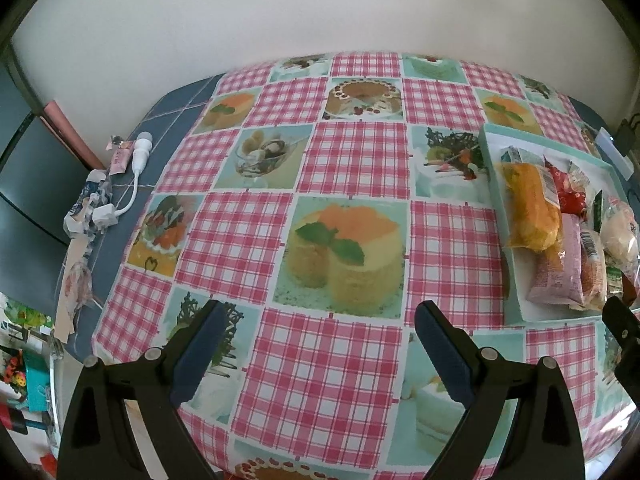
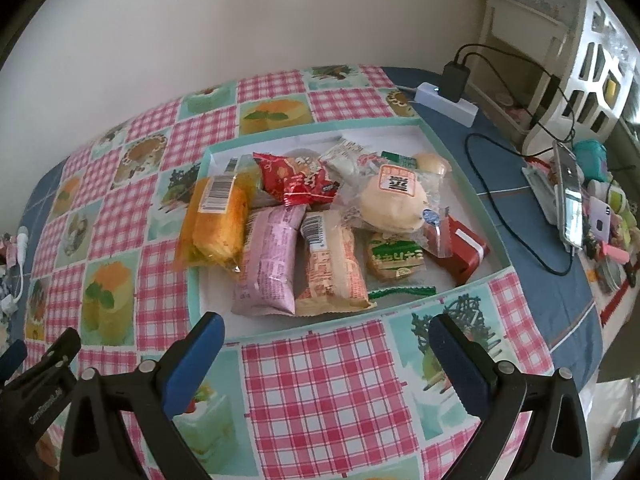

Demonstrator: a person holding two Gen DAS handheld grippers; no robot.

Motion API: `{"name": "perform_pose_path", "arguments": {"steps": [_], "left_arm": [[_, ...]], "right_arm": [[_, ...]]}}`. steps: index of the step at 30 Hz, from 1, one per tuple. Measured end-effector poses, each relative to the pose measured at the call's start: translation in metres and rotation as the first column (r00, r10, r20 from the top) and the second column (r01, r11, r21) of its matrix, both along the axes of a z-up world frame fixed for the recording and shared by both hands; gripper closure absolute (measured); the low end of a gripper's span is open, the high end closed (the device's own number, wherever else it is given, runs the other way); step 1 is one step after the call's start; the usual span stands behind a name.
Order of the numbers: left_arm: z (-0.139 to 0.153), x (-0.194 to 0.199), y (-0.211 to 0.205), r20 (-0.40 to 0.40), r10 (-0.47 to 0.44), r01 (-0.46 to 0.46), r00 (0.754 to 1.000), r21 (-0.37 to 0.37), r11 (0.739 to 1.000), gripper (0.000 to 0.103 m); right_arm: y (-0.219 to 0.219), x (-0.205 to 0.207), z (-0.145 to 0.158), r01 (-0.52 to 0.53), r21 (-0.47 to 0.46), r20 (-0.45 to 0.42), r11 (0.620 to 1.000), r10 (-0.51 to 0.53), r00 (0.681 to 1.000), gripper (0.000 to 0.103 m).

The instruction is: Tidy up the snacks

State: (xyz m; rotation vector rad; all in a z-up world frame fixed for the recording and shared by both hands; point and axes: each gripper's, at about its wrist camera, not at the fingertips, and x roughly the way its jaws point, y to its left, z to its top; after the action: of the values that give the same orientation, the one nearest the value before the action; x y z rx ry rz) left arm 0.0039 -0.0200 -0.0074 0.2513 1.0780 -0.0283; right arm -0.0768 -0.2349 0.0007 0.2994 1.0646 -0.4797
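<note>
A shallow teal-rimmed tray [image 2: 452, 148] sits on the checked tablecloth and holds several wrapped snacks: an orange cake pack [image 2: 218, 224], a pink pack [image 2: 268, 260], a beige pack [image 2: 330, 264], a red packet [image 2: 300, 178], a round bun [image 2: 390, 200], a green-label biscuit [image 2: 394, 258] and a red box [image 2: 464, 252]. My right gripper [image 2: 326, 338] is open and empty, just in front of the tray. My left gripper [image 1: 320, 326] is open and empty over bare cloth, left of the tray [image 1: 490, 148], where the orange pack [image 1: 528, 204] shows.
A white power strip with a black charger [image 2: 452, 92] and cables lie behind the tray on the right. A phone [image 2: 570, 196] and small clutter stand at the far right. A white plug and cord [image 1: 136, 164] and paper scraps lie at the table's left edge.
</note>
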Motion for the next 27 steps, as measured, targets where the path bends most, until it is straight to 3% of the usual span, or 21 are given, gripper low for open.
{"name": "perform_pose_path", "arguments": {"steps": [27], "left_arm": [[-0.0058, 0.0055, -0.0014, -0.029, -0.007, 0.006, 1.0, -0.01, 1.0, 0.008]], "right_arm": [[0.0023, 0.0061, -0.0064, -0.008, 0.03, -0.041, 1.0, 0.009, 0.999, 0.0]]}}
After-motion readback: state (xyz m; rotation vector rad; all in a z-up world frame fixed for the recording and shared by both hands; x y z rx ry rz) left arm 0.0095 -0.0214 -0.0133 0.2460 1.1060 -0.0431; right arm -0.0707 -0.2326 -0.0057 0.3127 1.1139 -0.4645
